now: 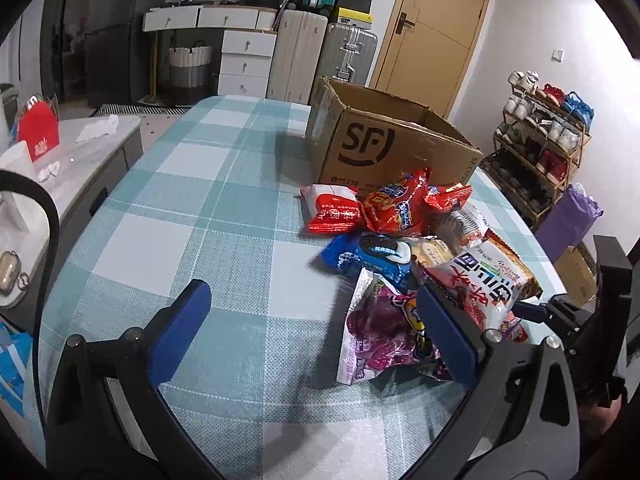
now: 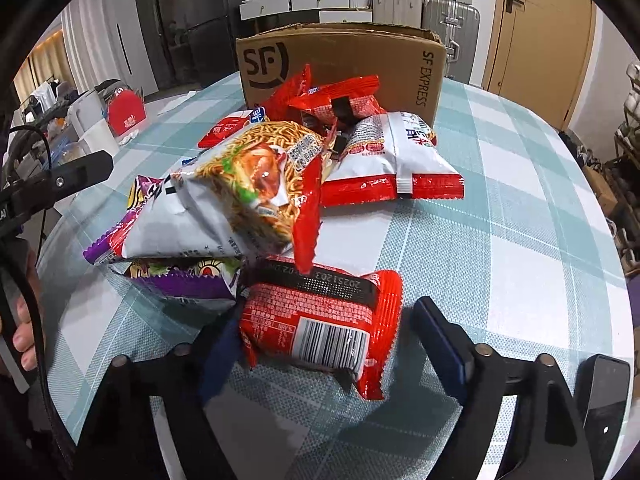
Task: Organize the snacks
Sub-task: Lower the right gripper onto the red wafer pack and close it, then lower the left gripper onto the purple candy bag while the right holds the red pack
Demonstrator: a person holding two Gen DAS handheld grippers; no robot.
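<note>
The right gripper [image 2: 324, 344] had its blue fingers [image 2: 438, 338] spread around a red packet [image 2: 320, 320] that lay barcode-up on the bench [image 2: 500, 208]. The left finger sat against the packet's edge, while a clear gap separated the right finger from its other side, so the packet was between the fingers but not pinched. Just beyond it, a noodle bag [image 2: 240, 196] leaned over a purple packet [image 2: 180, 284]. Farther on lay a white bag with a red seam [image 2: 396, 160] and a couple of small red packets [image 2: 340, 100], piled right up against a cardboard box [image 2: 344, 60] that stood open at the top on the bench's checked cloth.

The left gripper [image 1: 312, 328] held its blue fingers [image 1: 180, 328] wide, with only bare checked cloth between them. Its right finger hung in front of a purple grape packet [image 1: 376, 328], and whether it touched the packet could not be told. Past that were a blue biscuit packet [image 1: 360, 256], a white bag with red lettering [image 1: 484, 284], and several red packets [image 1: 384, 204], all heaped near the front of the box [image 1: 380, 148]. The other gripper showed at the right edge of this view. Beyond the bench stood a shoe rack [image 1: 540, 140], a wooden door [image 1: 432, 28] and suitcases [image 1: 348, 56].
</note>
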